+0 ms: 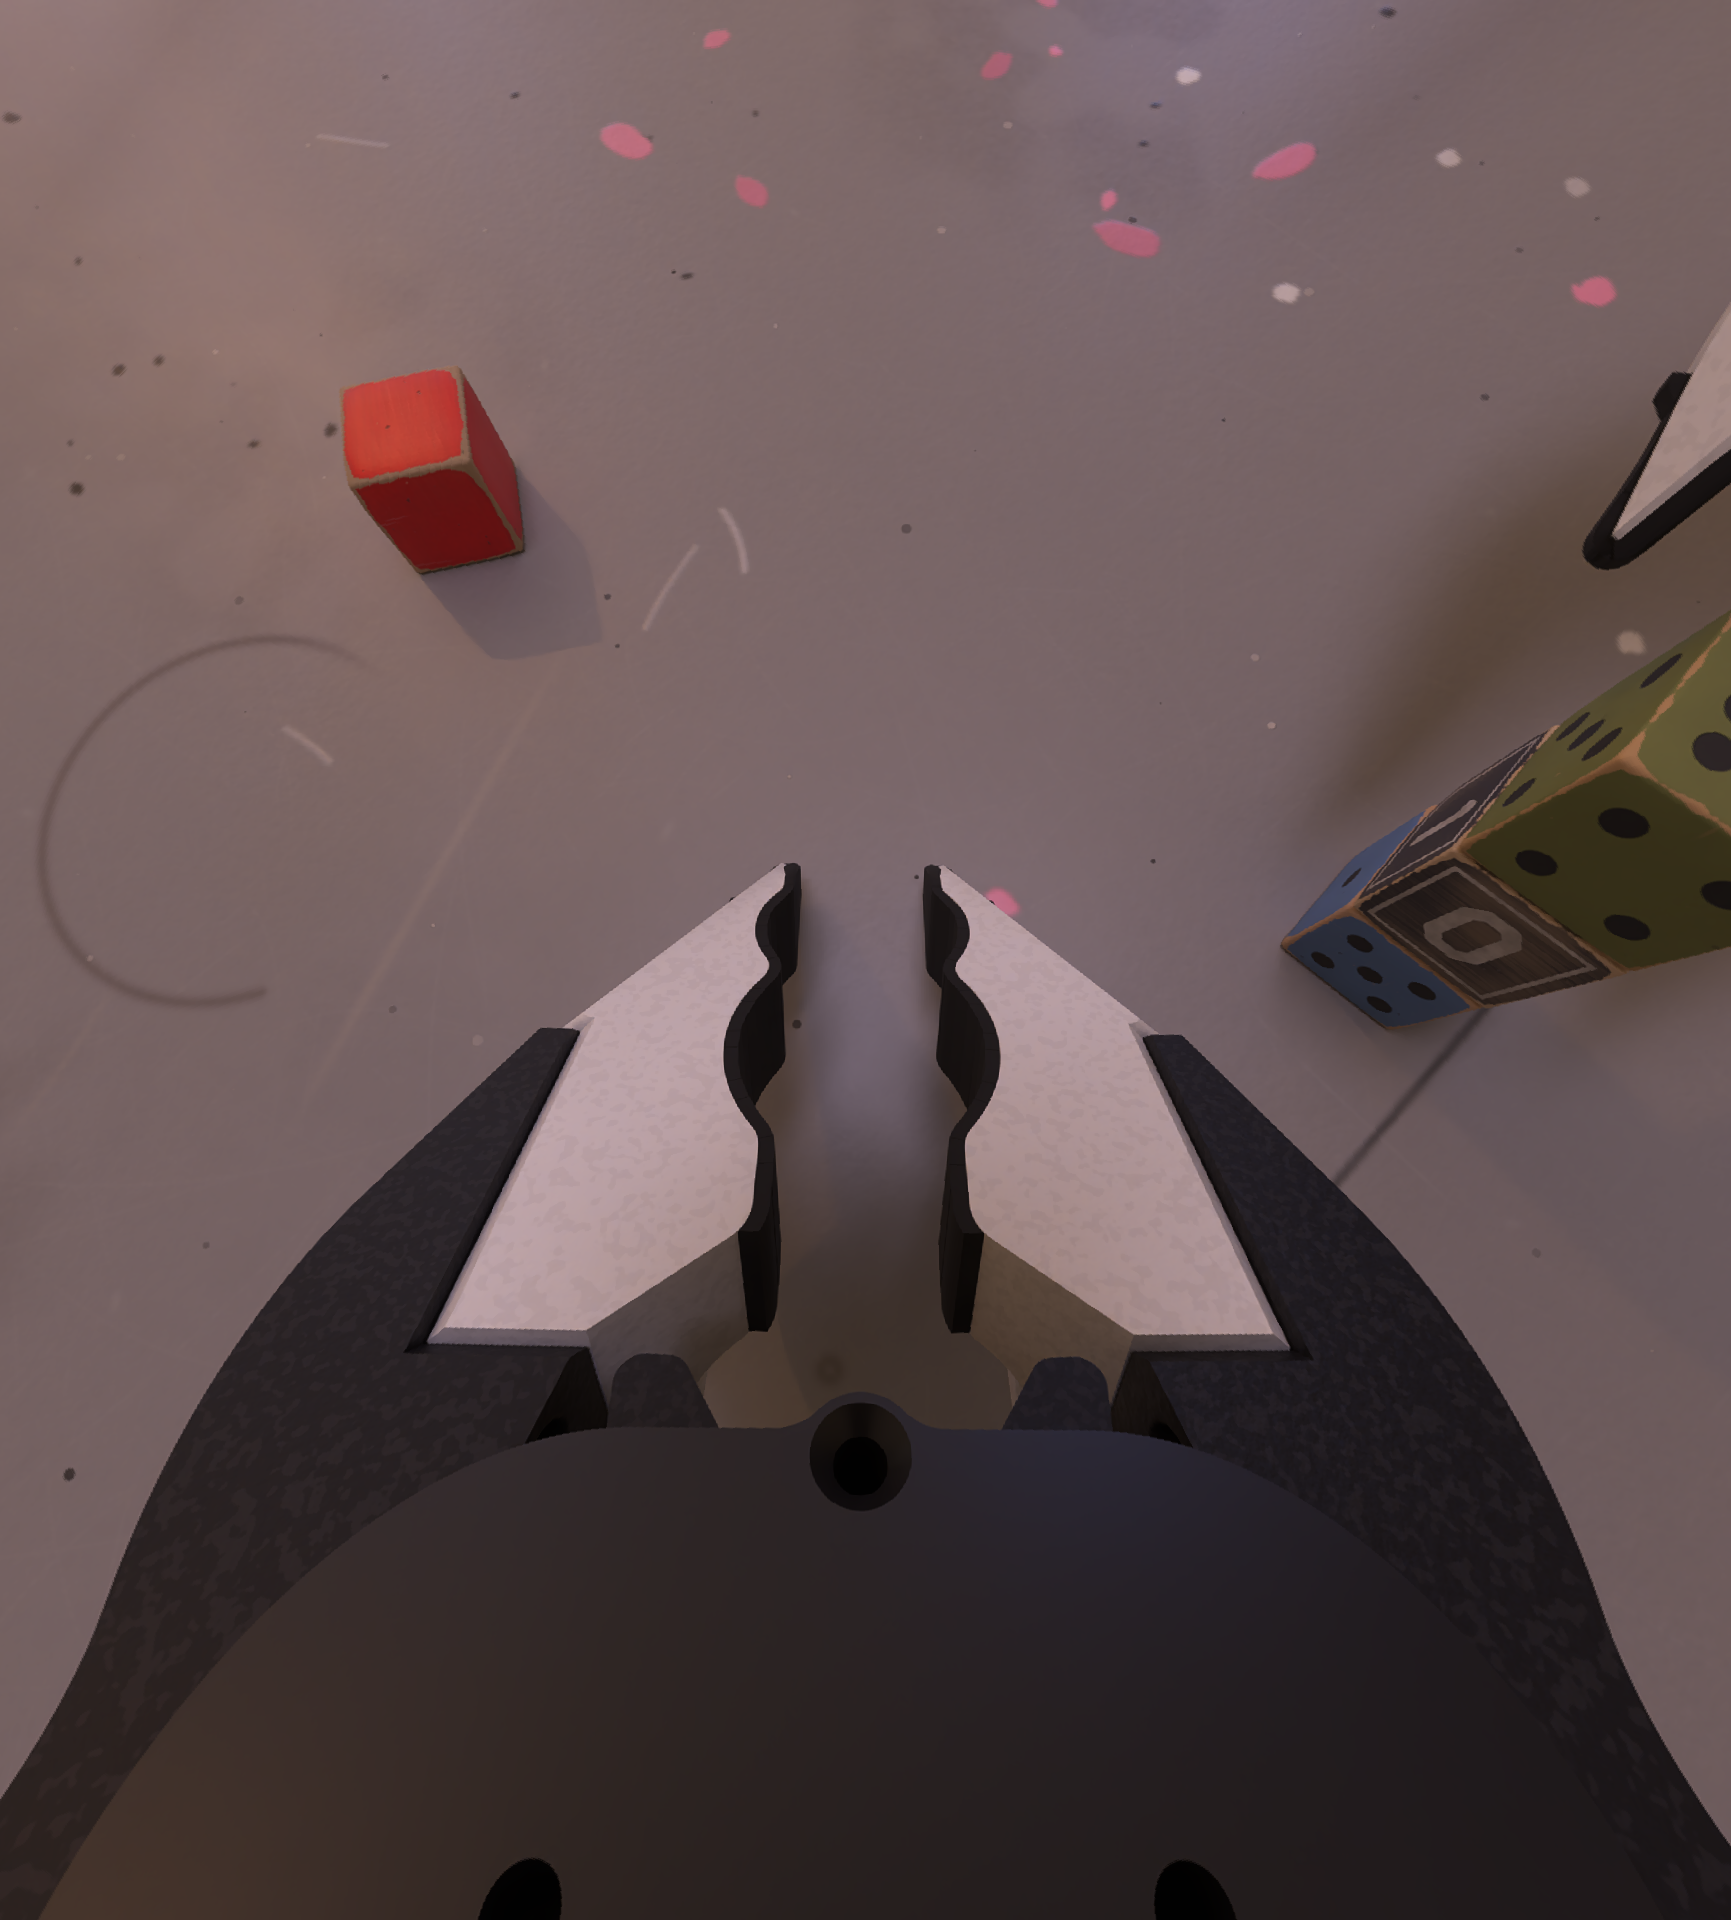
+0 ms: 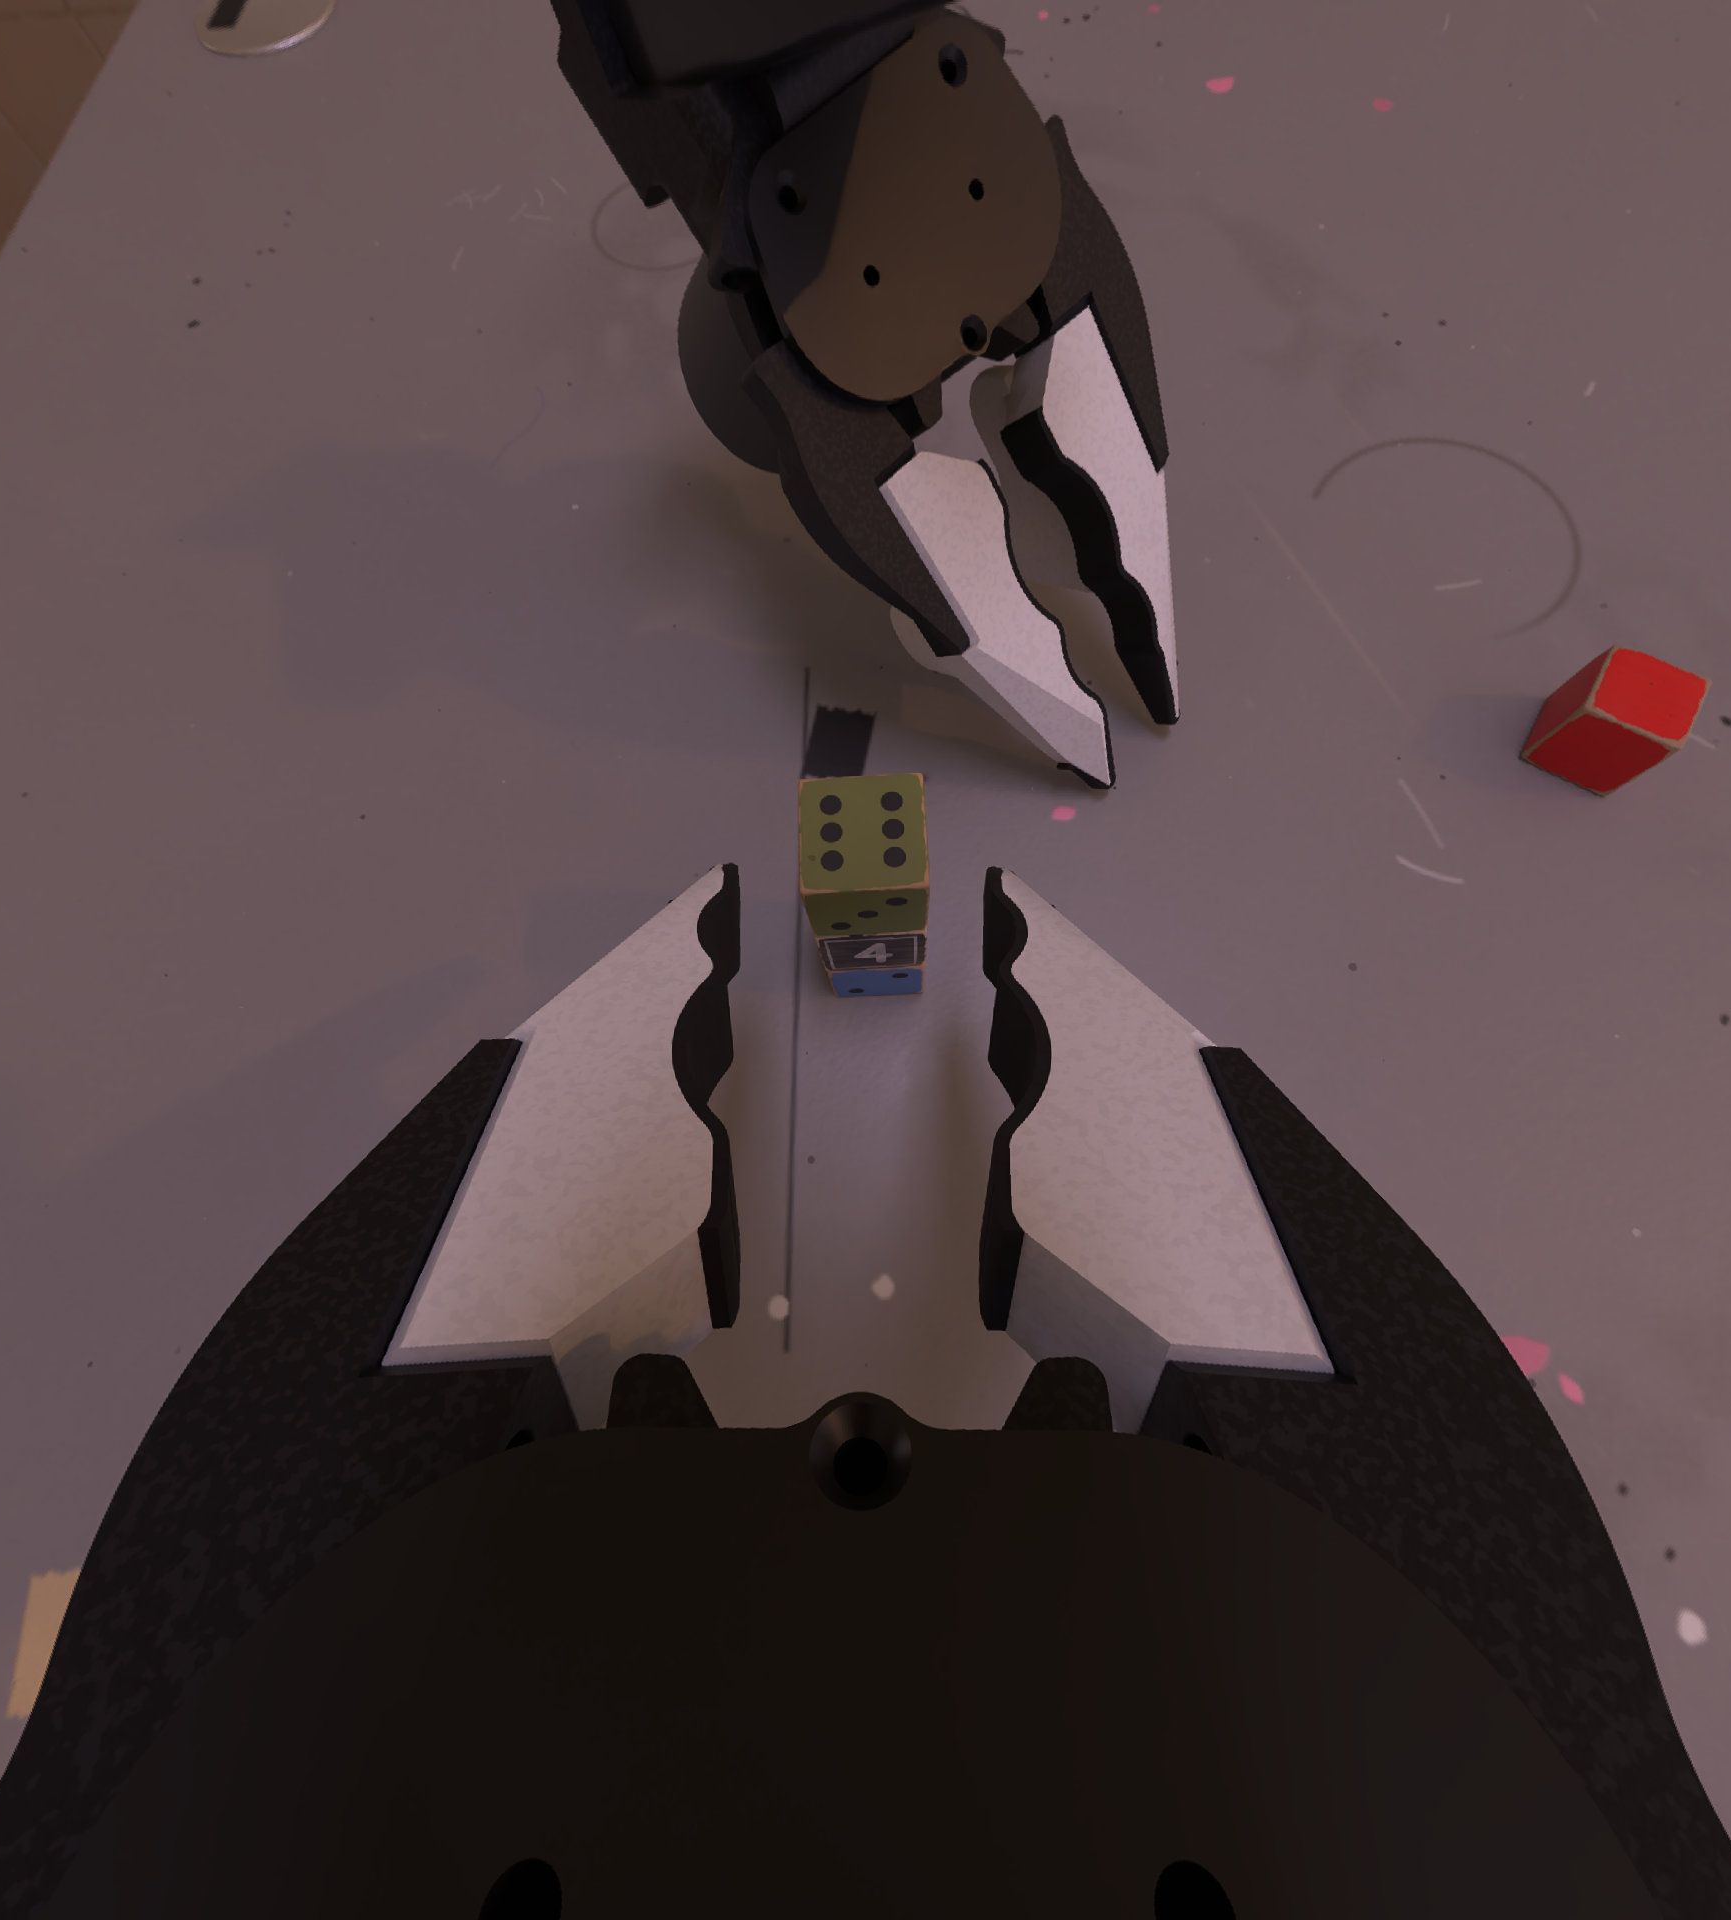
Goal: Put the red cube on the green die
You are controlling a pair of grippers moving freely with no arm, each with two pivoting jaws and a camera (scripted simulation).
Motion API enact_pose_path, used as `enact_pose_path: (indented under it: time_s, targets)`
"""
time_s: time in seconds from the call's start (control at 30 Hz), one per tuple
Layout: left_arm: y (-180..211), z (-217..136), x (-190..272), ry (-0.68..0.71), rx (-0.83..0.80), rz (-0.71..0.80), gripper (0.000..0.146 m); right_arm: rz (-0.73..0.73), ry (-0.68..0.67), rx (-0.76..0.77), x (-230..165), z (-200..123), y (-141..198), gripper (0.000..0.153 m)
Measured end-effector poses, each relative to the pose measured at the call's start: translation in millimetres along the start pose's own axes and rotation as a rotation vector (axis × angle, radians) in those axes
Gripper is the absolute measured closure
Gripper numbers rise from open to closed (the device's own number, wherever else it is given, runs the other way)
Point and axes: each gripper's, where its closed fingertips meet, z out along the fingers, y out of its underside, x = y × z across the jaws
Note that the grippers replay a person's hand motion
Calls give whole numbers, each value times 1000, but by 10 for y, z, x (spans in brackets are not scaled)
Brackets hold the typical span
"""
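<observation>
On the grey table [image 1: 944,416], far and to the left of your left gripper [image 1: 861,883], the red cube [image 1: 430,468] sits by itself, well apart from the fingertips and outside the line of the jaws. Those jaws stand apart with nothing between them, only bare tabletop showing in the gap. Off to the right in that view you have a stack of three blocks: the green die [image 1: 1661,810] on top, a dark block [image 1: 1463,914] under it, and a blue die [image 1: 1370,966] at the bottom.

From your right gripper [image 2: 861,883], the same stack stands straight ahead, the green die [image 2: 863,852] showing in the gap just past the fingertips, with the dark block [image 2: 871,951] and the blue die [image 2: 874,982] beneath it. The jaws here are apart too and hold nothing; whether they reach either side of the stack or stop short, you cannot tell. The red cube [image 2: 1614,722] lies far right of these jaws, resting on the table. The left gripper [image 2: 1136,743] hangs beyond the stack, tips pointing down near the table, between the stack and the cube
</observation>
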Motion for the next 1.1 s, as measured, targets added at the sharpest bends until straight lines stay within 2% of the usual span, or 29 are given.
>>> enact_pose_path:
  time_s: [0.13,0.33,0.53,0.73,0.97,1.0,1.07,1.1]
  targets:
    - [1,1,-2,2,0,-4,123,15,33,79,117,-83,-74,104]
    - [2,1,-8,3,0,-11,121,215,323,236,922,-237,-83,100]
    - [2,1,-10,2,-1,-7,121,379,393,166,1464,144,60,94]
    - [2,1,-9,2,-1,-5,120,380,474,99,1884,523,24,93]
    - [1,1,-6,5,-2,1,121,380,471,15,2066,774,33,93]
    - [1,1,-6,5,-2,1,121,376,456,9,2060,798,27,98]
    - [1,1,-6,5,-1,1,121,359,449,2,2044,810,22,126]
    - [1,1,-6,5,-2,2,121,345,452,4,2028,804,13,126]
